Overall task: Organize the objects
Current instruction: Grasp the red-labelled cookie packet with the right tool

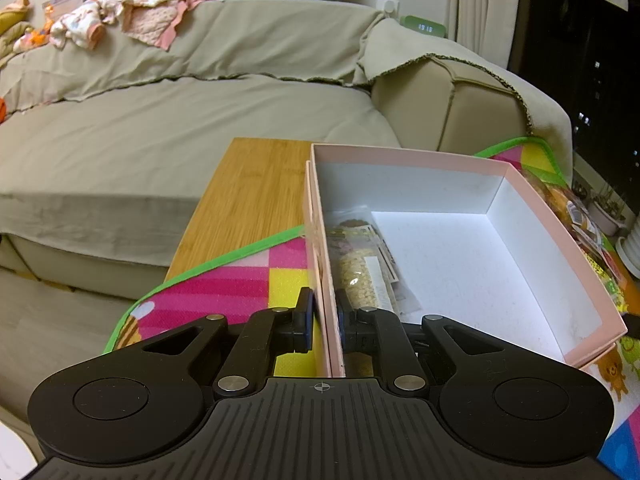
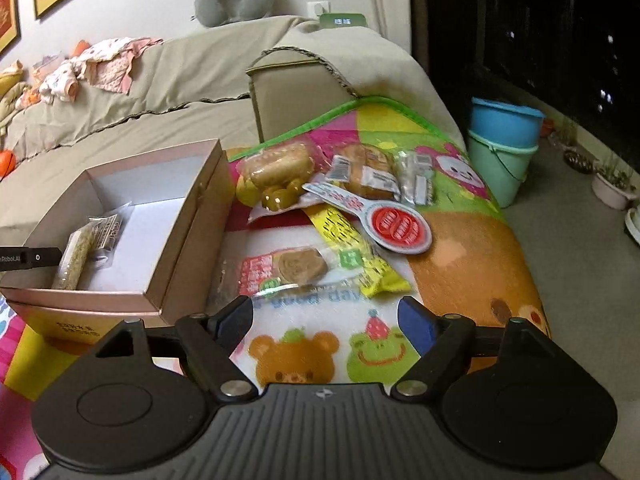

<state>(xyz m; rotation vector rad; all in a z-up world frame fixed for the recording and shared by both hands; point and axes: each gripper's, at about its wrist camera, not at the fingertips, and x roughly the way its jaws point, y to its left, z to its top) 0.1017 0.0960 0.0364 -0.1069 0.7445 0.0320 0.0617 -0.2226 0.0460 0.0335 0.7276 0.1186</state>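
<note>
The pink box (image 1: 520, 184) sits on the colourful mat (image 2: 460, 248), its near-left wall pinched tight in my left claw (image 1: 325, 320), a clear snack packet (image 1: 360, 272) lying inside just beyond. My right claw (image 2: 326, 314) gapes wide and holds nothing, the cookie packet (image 2: 288, 270) lying just ahead, the box to its left.

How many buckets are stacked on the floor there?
2: a blue bucket sits nested on top of a green bucket, on the floor right of the sofa; any further ones nested inside would be hidden.
</note>
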